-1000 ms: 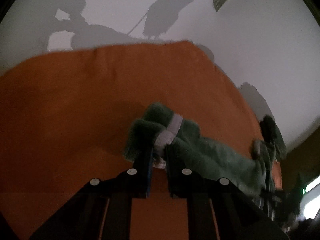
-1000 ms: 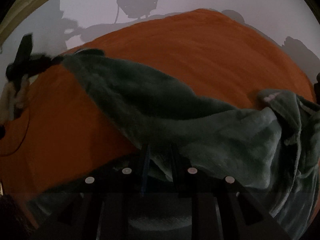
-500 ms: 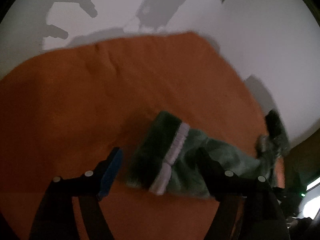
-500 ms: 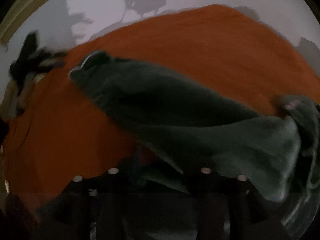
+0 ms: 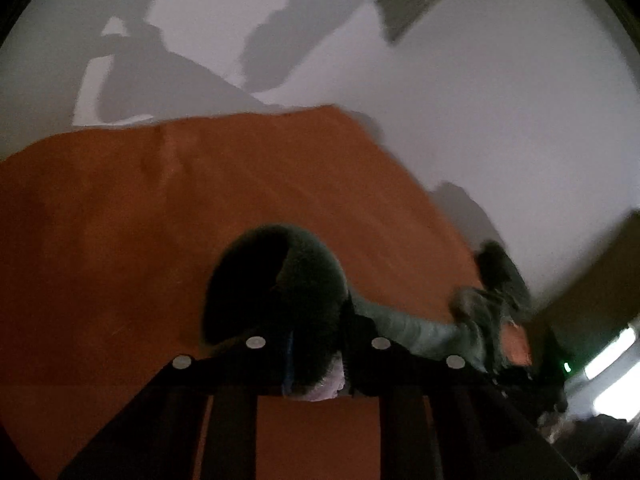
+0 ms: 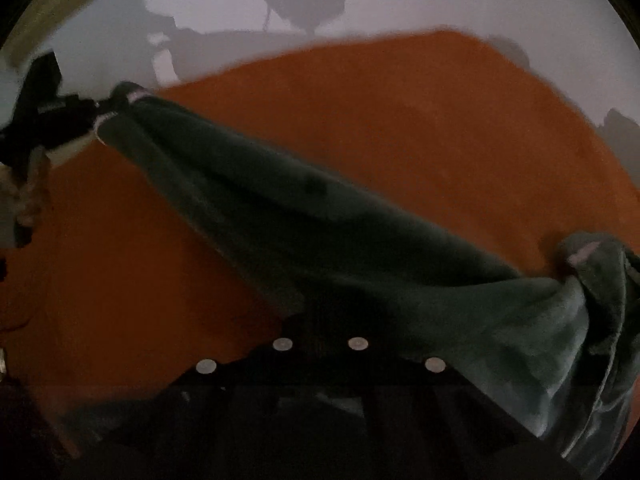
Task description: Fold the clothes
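From my feed I see an orange cloth (image 5: 132, 216) spread over the worktop, with a pale wall (image 5: 500, 120) rising just behind its far edge. Grey shadows (image 5: 168, 80) fall on that wall above the cloth, and a slatted vent (image 5: 420, 8) sits higher still. Right of the cloth, a bright strip of light (image 5: 612, 352) glows in a dim corner.

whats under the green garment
Under the green garment lies the orange cloth; the stretch beneath the fabric is covered. Both the left gripper and the right gripper clamp it.
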